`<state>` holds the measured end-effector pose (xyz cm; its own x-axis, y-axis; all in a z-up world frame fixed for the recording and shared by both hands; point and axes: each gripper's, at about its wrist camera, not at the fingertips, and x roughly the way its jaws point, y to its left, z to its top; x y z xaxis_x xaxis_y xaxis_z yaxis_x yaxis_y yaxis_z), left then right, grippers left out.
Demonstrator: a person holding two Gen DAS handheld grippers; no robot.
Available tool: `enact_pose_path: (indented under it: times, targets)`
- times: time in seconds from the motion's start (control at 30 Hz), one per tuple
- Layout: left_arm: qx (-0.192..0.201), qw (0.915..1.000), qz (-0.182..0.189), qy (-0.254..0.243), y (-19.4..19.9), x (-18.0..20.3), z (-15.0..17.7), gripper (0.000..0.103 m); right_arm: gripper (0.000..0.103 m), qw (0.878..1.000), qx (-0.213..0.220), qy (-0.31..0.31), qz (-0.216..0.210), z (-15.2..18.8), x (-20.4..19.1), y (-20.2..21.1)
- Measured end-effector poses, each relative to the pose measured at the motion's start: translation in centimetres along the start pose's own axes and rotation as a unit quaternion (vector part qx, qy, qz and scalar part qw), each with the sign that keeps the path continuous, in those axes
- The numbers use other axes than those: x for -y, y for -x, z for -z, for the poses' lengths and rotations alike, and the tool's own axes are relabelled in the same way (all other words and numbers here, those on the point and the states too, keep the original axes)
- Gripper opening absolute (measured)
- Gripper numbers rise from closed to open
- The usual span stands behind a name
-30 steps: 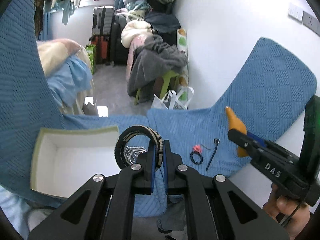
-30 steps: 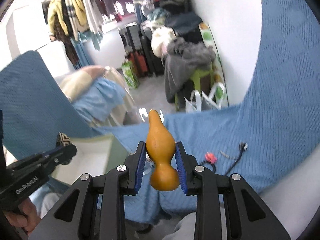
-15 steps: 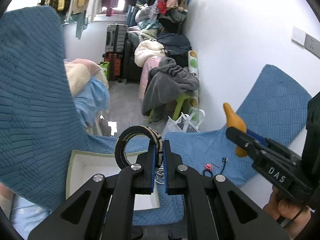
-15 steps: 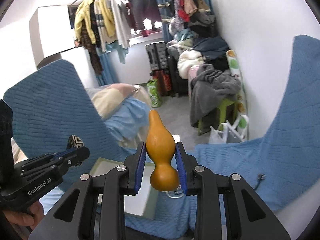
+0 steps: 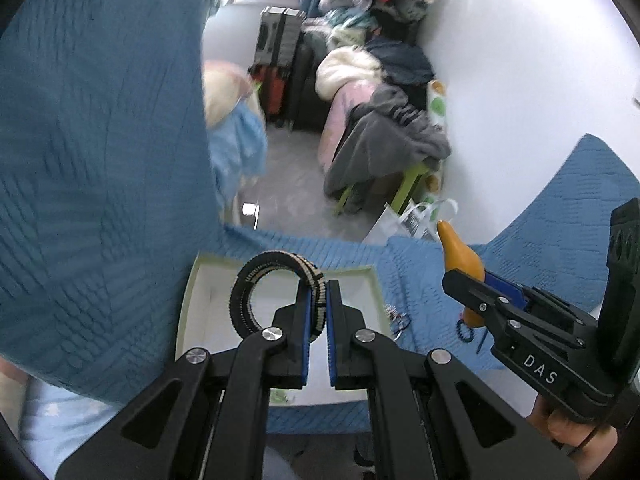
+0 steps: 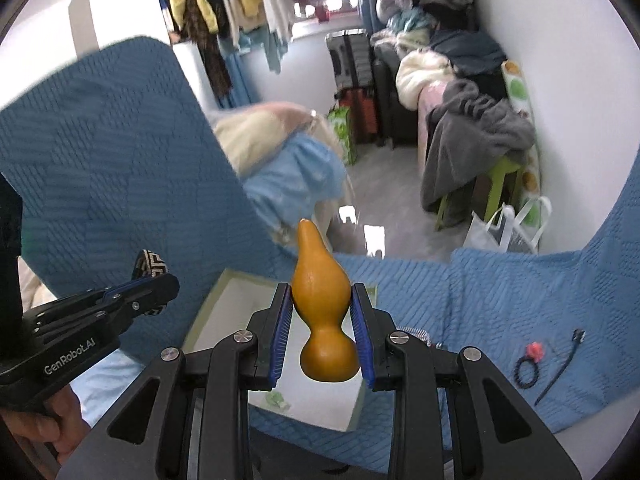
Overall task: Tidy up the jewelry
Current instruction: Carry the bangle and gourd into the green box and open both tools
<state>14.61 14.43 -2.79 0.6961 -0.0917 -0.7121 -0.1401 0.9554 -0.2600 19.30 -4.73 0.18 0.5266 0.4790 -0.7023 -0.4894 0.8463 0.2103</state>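
Both claws now over white box point(image 5: 280, 304), shifted from blue cloth point(image 6: 500, 300). Left claw point(image 5: 318, 300) clamps beaded bracelet point(image 5: 276, 292); right claw point(image 6: 320, 320) grips orange gourd point(image 6: 320, 312). Neither dropped yet; hair tie point(image 6: 528, 368), cord point(image 6: 560, 368) left on cloth.

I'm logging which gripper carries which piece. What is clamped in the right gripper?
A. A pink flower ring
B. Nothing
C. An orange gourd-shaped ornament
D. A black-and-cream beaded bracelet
C: the right gripper pinches the orange gourd-shaped ornament between its blue pads, over the white box.
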Motion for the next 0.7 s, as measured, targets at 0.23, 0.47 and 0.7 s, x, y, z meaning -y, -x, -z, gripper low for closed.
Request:
enact_pose_path:
  times: [0.23,0.47,0.7]
  targets:
    - [-0.05,0.9983,-0.004,0.03,-4.4,-2.7,2.0,0.006,0.027,0.998,-0.066,0.016,0.011,2.5,-0.3,-5.4]
    - [-0.089,0.9953,-0.013,0.035,-7.9,-4.2,3.1,0.007,0.027,0.992,-0.123,0.018,0.015,5.1,0.1,-9.3]
    - [-0.116,0.9919,-0.017,0.048,-10.1,-5.4,4.1,0.007,0.027,0.987,-0.156,0.031,0.017,6.3,-0.5,-11.8]
